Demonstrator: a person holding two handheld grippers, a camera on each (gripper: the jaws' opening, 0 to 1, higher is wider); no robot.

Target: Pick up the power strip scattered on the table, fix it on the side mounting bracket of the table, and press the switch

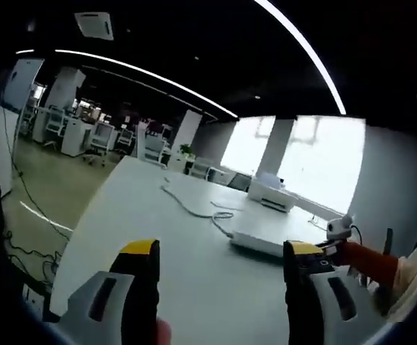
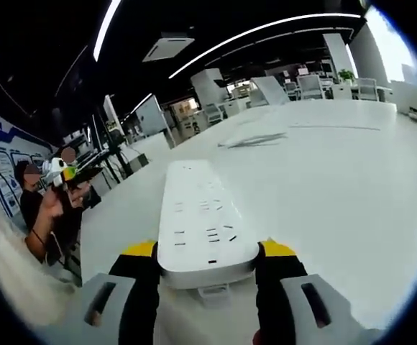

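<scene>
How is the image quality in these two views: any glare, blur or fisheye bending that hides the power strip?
Left gripper view: windows blow out white, ceiling light lines bend strongly, power strip small but readable. Right gripper view: power strip sharp between the right gripper's jaws, person at the edge smeared, table evenly lit, no hard shadows.

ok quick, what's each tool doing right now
left tool: open, holding nothing, over the table.
right tool: shut on the power strip.

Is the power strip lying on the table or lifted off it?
Cannot tell if lifted; the right gripper is shut on the power strip, jaws pressing both its sides.
</scene>
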